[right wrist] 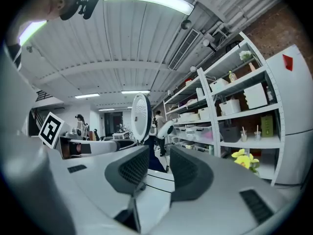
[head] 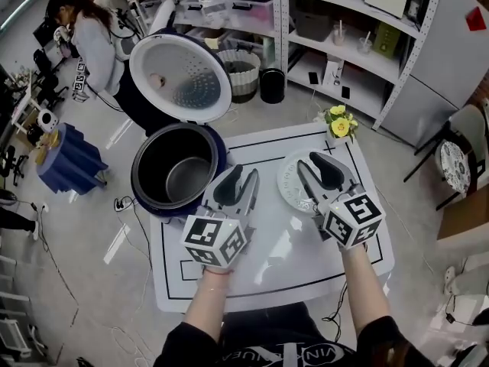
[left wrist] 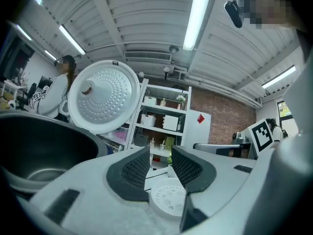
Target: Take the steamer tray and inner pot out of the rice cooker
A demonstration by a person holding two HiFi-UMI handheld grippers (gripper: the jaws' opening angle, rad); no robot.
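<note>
The left gripper and right gripper are hovering empty, jaws partly apart — round white steamer tray lying on white table, dark metal inner pot sitting in navy rice cooker.

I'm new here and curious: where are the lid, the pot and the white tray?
lid (head: pixel 181 79), head view, middle of its dotted inner face.
pot (head: pixel 189 180), head view, its bare bottom.
tray (head: pixel 288 182), head view, its uncovered left part.

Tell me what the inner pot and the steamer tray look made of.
Inner pot: likely metal with a dark non-stick coating; its bottom shows a dull grey sheen. Steamer tray: probably matte white plastic, pale and perforated, without glare.
</note>
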